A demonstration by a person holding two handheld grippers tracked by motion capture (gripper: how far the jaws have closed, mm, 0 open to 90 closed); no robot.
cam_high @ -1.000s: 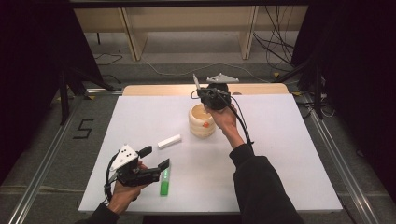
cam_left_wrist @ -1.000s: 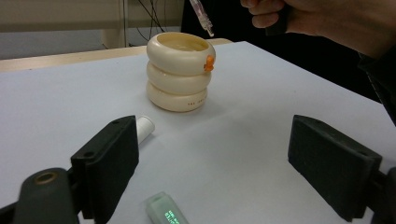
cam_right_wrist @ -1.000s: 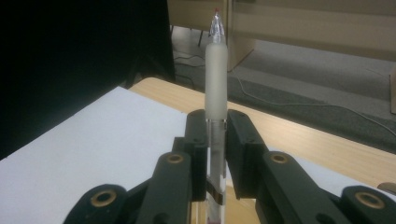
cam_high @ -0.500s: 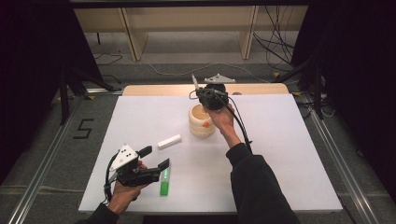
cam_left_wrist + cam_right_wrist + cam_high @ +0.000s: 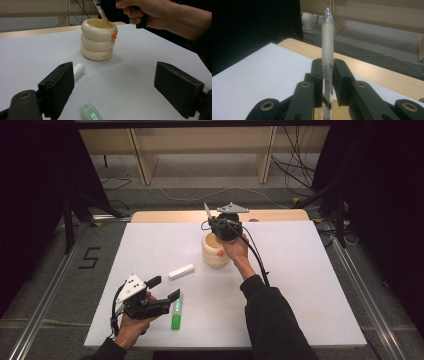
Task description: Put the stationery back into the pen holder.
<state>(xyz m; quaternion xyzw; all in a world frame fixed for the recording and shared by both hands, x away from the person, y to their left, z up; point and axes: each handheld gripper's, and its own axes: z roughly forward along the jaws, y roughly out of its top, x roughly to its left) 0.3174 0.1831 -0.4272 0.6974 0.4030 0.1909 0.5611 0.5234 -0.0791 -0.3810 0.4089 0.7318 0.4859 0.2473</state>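
A cream ringed holder (image 5: 215,251) (image 5: 98,40) with a small orange mark stands at the middle back of the white table (image 5: 300,285). Just above it my right gripper (image 5: 214,222) (image 5: 327,67) is shut on a clear pen (image 5: 206,211) (image 5: 327,37) (image 5: 102,12). The pen stands tilted, and its lower end is at the holder's mouth. At the front left my left gripper (image 5: 164,288) (image 5: 115,85) is open with nothing between its jaws. A green marker (image 5: 176,312) (image 5: 90,113) lies just below it, and a white cap (image 5: 181,271) (image 5: 78,70) lies between it and the holder.
A bare wooden strip (image 5: 270,215) runs along the table's far edge. Wooden shelving (image 5: 200,145) and floor cables (image 5: 300,170) lie beyond it. Metal rails (image 5: 45,315) flank the table, and a "5" (image 5: 90,257) is marked on the floor at the left.
The right gripper with the pen has drifted slightly left over the holder. The left gripper has stayed put.
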